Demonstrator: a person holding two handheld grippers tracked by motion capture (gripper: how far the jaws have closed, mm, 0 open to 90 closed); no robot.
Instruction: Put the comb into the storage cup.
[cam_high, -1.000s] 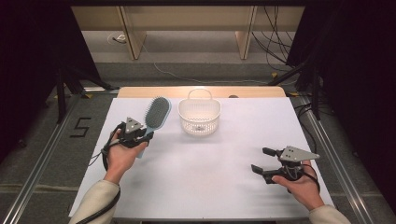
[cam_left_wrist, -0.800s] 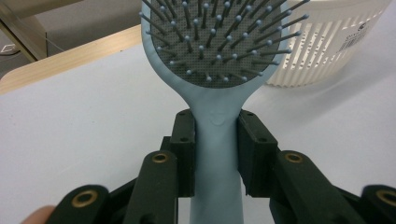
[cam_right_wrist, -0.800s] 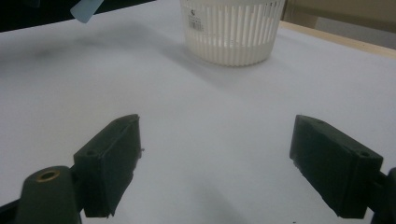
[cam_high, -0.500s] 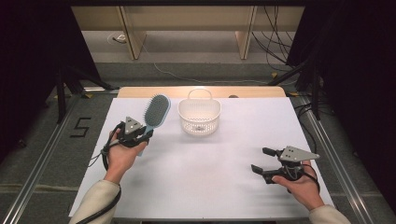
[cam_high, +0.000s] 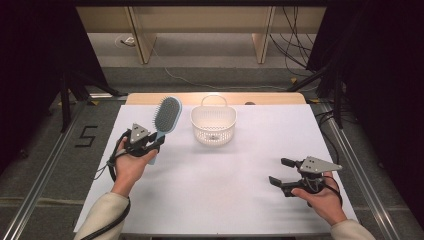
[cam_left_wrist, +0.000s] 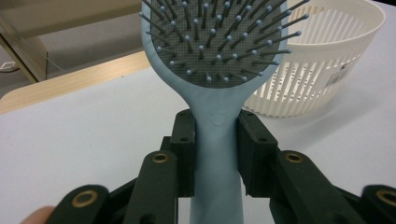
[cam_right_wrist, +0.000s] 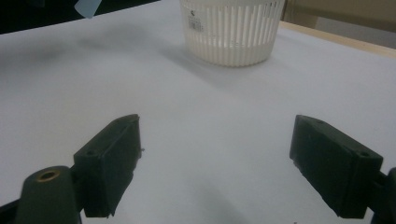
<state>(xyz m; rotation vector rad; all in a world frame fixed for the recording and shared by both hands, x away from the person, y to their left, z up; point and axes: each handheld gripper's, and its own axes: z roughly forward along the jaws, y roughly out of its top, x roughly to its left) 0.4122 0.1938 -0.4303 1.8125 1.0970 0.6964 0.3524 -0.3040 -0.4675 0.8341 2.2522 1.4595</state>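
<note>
High view: on the white table (cam_high: 210, 200), the slatted basket (cam_high: 213, 125) sits near the far edge, empty. Just left of it, the left gripper (cam_high: 150, 145) clamps the blue hairbrush (cam_high: 165, 120) by its handle, head raised off the table. The right gripper (cam_high: 280, 172) rests well apart, jaws wide, holding nothing. The carrying step seems to be in hand; next, the brush likely needs swinging over the rim and releasing inside.

white basket (cam_high: 213, 125) standing mid-table at the far edge, brush (cam_high: 165, 117) raised just left of it, bare table (cam_high: 225, 190) nearer and right
</note>
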